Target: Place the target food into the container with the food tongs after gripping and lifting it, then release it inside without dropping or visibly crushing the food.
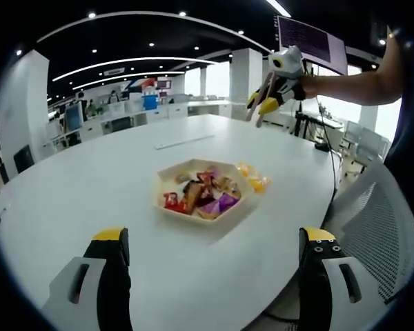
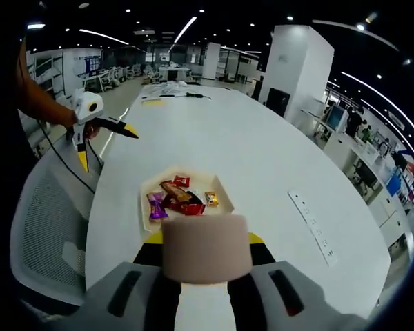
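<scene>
A shallow hexagonal tray (image 1: 167, 181) of wrapped sweets in red, purple and brown sits mid-table, with yellow-wrapped sweets (image 1: 252, 177) lying on the table just beside it. My left gripper (image 1: 214, 236) is open, its jaws wide apart short of the tray. High at the back right, my right gripper (image 1: 261, 103) is shut on wooden food tongs (image 1: 265, 93), well above the table. In the right gripper view the tongs (image 2: 205, 256) appear as a beige block between my right gripper's (image 2: 205, 241) jaws, with the tray (image 2: 221, 189) beyond. The left gripper (image 2: 103, 145) hangs open at the left.
The white oval table (image 1: 90, 186) is large. A white power strip (image 1: 183, 141) (image 2: 316, 227) lies on it. A grey mesh chair (image 1: 379, 227) (image 2: 48, 221) stands at the table's edge beside the person's arm (image 1: 352, 84). A monitor (image 1: 310, 38) and office desks stand behind.
</scene>
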`<state>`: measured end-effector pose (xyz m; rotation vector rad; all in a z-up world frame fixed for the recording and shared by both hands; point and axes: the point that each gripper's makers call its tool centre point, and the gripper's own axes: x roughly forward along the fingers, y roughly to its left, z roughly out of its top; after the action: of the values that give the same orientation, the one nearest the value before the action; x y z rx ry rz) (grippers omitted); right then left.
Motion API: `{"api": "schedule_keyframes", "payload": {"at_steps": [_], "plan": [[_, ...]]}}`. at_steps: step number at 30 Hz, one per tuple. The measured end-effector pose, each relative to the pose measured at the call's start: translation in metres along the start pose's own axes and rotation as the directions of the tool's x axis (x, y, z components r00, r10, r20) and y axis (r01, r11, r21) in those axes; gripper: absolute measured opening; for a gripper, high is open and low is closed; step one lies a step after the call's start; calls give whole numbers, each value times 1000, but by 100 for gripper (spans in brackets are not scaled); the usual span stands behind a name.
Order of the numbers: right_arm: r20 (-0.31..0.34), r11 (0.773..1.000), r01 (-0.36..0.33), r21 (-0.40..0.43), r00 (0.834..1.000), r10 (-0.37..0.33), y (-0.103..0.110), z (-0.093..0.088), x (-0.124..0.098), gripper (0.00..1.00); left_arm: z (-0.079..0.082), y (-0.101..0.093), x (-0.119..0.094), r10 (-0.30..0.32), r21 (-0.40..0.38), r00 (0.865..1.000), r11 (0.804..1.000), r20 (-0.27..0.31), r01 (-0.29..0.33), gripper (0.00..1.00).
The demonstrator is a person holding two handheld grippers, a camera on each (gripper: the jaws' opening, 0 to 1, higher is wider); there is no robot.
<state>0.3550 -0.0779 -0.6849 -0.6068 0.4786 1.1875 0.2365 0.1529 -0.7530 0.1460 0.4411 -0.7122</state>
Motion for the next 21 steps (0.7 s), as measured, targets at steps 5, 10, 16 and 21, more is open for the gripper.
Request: {"api": "schedule_keyframes", "payload": {"at_steps": [5,10,16,21], "plan": [[-17,999,-10,-40,1000,9,4,-15,10,24,-2,0,1,-2,-4,1000,1000,-8,2,100],[-2,999,-12,-34,1000,12,4,-19,17,24,-3,0,1,-3,-7,1000,1000,-15,3,100],[4,997,-17,-76,1000,18,6,-32,30,24,-3,1,1,2,-11,1000,1000,-16,-2,100],[2,997,-31,-72,1000,31,9,-42,39,24,-4,1,0,8,-15,1000,1000,-17,-8,100]]}}
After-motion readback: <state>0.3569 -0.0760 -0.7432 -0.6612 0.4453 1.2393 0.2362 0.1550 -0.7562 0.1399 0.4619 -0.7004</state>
